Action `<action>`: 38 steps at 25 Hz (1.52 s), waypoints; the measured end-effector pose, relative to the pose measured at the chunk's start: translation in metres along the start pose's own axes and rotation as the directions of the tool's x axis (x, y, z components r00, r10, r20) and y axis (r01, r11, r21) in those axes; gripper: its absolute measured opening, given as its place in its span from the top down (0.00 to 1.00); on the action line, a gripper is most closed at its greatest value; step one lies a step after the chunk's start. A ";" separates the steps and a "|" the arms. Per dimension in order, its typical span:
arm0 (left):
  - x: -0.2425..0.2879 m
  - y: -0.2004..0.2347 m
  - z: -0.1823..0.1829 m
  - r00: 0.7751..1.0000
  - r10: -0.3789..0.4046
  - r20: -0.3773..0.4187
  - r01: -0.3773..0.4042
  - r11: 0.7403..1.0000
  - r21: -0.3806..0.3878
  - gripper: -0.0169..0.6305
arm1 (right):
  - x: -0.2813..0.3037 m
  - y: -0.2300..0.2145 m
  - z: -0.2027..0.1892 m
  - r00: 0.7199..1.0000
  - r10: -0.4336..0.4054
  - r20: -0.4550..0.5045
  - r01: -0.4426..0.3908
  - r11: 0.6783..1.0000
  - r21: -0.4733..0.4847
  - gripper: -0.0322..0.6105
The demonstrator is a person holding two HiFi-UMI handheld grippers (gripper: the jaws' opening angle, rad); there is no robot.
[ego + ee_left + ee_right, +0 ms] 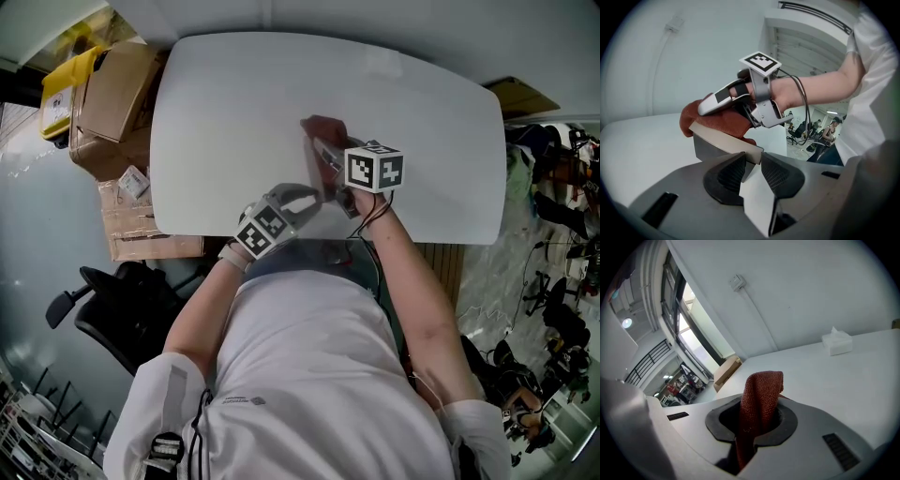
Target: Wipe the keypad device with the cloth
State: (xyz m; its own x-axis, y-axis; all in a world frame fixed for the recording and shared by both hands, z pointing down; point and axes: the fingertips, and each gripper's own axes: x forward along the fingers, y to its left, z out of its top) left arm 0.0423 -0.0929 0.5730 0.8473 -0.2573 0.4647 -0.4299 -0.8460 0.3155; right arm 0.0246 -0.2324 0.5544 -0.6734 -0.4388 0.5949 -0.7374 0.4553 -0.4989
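Observation:
The keypad device (723,142), a grey box with a beige top, lies near the front edge of the white table (225,112). My left gripper (751,171) is shut on its near corner. A rust-red cloth (715,123) lies bunched on top of the device. My right gripper (710,105) rests on that cloth from above. In the right gripper view the cloth (759,394) stands clamped between the shut jaws of the right gripper (757,417). In the head view both grippers, left (314,197) and right (326,155), meet over the cloth (322,126); the device's keys are hidden.
A white tissue box (836,342) stands far off on the table. Cardboard boxes (117,94) and a yellow bin (61,94) sit on the floor at the table's left. A black office chair (112,314) stands beside the person.

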 end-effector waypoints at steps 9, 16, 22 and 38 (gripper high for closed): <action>0.000 -0.002 -0.002 1.000 -0.019 0.007 0.019 1.000 0.003 0.80 | 0.004 -0.024 -0.006 0.999 -0.024 0.047 0.020 0.996 0.087 0.87; 0.000 -0.002 -0.002 0.999 -0.034 0.007 0.034 0.999 0.008 0.80 | 0.002 -0.055 -0.015 0.993 -0.105 0.061 0.095 0.984 0.148 0.87; -0.001 -0.001 -0.002 0.999 -0.043 0.009 0.042 0.999 0.011 0.80 | -0.002 -0.087 -0.030 0.978 -0.208 0.032 0.200 0.964 0.173 0.87; -0.001 -0.002 -0.002 0.999 -0.041 0.022 0.041 0.999 0.012 0.80 | -0.015 -0.119 -0.055 0.952 -0.307 -0.002 0.300 0.927 0.226 0.87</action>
State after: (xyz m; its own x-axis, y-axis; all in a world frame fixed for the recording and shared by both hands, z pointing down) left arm 0.0414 -0.0904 0.5735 0.8710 -0.2326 0.4327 -0.3912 -0.8612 0.3245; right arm 0.1248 -0.2375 0.6392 -0.4143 -0.5557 0.7208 -0.8971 0.1156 -0.4265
